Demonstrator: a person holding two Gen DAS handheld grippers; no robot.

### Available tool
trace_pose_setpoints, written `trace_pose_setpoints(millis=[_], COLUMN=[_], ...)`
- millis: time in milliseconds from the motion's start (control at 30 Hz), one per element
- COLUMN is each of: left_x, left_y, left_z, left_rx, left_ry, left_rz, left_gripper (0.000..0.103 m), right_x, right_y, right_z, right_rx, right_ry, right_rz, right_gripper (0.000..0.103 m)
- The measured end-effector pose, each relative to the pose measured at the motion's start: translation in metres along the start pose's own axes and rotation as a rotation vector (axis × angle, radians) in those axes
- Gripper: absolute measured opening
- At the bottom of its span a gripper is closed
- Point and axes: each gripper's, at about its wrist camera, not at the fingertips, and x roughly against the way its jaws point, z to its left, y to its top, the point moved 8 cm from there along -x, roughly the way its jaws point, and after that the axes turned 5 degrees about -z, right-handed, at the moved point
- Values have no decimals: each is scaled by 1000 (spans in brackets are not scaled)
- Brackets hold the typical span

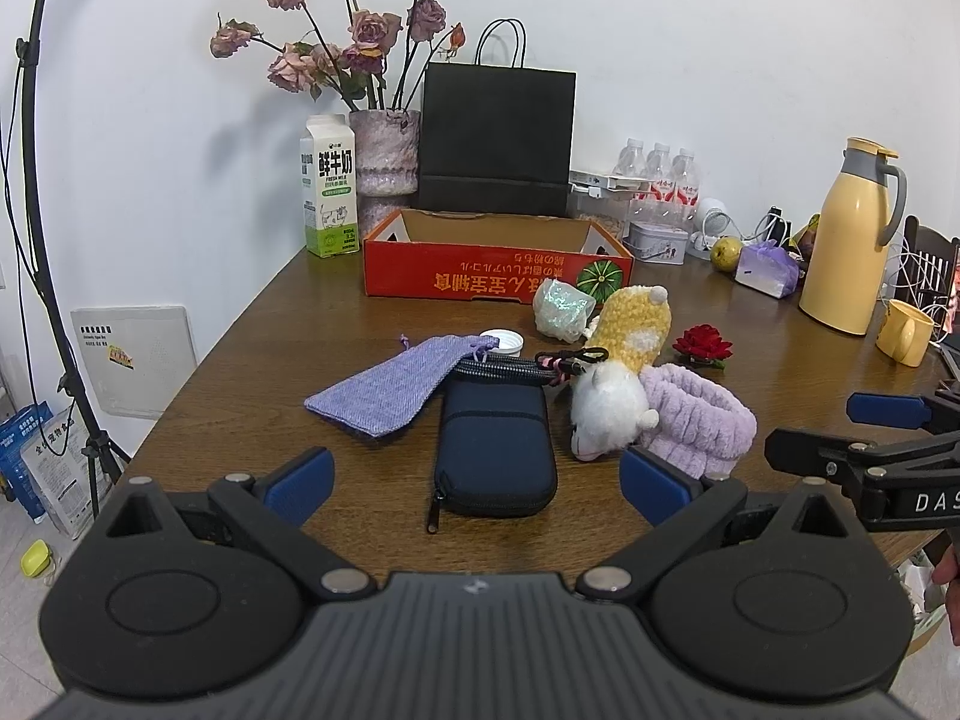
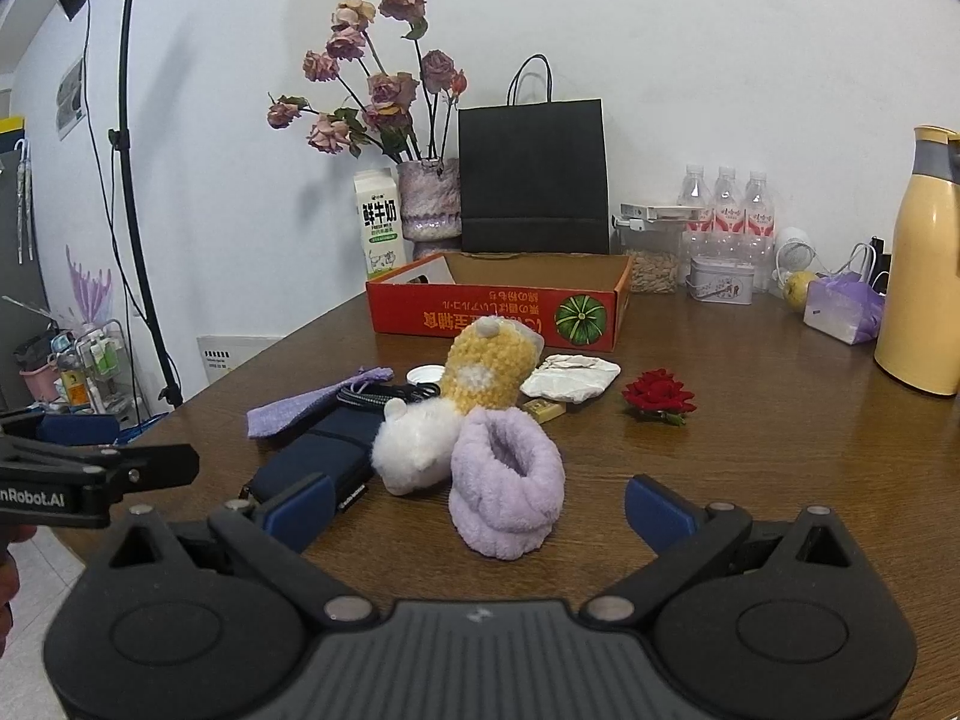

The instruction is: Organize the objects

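White walls back a brown wooden table [image 1: 252,324] loaded with household items.

Legible writing: the white-and-green milk carton [image 1: 329,186] reads "FRESH MILK" under Chinese characters. The red cardboard tray with a green pumpkin picture [image 1: 497,267] carries yellow characters printed upside down. The right gripper's body shows "DAS" in the left wrist view; the left gripper's body shows "nRobot.AI" in the right wrist view.

Containers: the red tray's visible interior is empty. The black paper bag [image 1: 497,138] stands upright behind it; its contents are hidden. The mottled purple vase [image 1: 384,150] holds faded pink roses [image 1: 354,30].

Task items lie in front of the tray: a navy zippered case [image 1: 495,450], a lilac fabric pouch [image 1: 390,387] just left of it, a white-and-yellow plush toy [image 2: 456,408], and a lilac fleece band [image 2: 510,480] touching the plush.

Left gripper [image 1: 477,477]: jaws spread wide, empty, straddling the case's near end. Right gripper [image 2: 477,510]: jaws spread wide, empty, facing the fleece band.
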Motion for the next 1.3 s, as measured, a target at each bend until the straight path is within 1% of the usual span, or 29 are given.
trace_pose_setpoints(millis=[267, 300, 367, 967, 1133, 1200, 1300], left_x=[-13, -16, -22, -92, -109, -114, -122], left_y=[-6, -6, -7, -15, -17, -17, -15], left_z=[1, 0, 0, -4, -6, -6, -5], left_rx=[1, -6, -5, -6, -7, -6, 1], left_ry=[-4, -22, -25, -35, -30, -27, -22], left_rz=[26, 31, 39, 122, 142, 148, 153], left_gripper=[103, 103, 103, 103, 103, 103, 103], right_x=[-11, -13, -18, -74, -86, -90, -96], right_y=[-7, -8, -9, -18, -18, -18, -18], right_z=[-2, -2, -3, -22, -25, -26, -27], right_rx=[2, 3, 5, 17, 26, 30, 35], right_ry=[0, -1, 0, -15, -1, 3, 9], right_rz=[30, 35, 45, 104, 104, 105, 111], right_gripper=[103, 103, 103, 103, 100, 97, 95])
